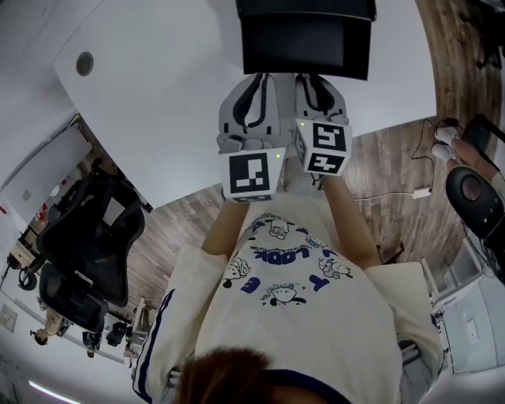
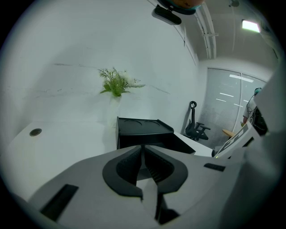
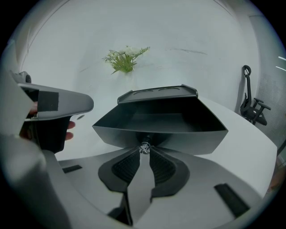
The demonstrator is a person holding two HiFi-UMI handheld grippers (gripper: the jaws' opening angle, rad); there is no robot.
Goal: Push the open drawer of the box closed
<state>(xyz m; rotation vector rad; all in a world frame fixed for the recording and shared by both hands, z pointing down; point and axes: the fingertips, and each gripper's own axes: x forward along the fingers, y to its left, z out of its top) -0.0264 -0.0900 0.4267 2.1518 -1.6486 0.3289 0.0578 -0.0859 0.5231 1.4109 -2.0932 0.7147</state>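
The black box stands on the white table, its open drawer pulled out toward me. The right gripper view shows the drawer empty, with a small shiny knob on its front. My right gripper is shut, and its tips touch that knob. My left gripper is also shut and holds nothing; it sits just left of the right one, short of the box. Seen from the head, the left gripper and right gripper sit side by side at the drawer front.
A green plant stands against the white wall behind the box. There is a round cable hole in the table at the left. A black office chair stands on the wood floor to my left, and cables lie to the right.
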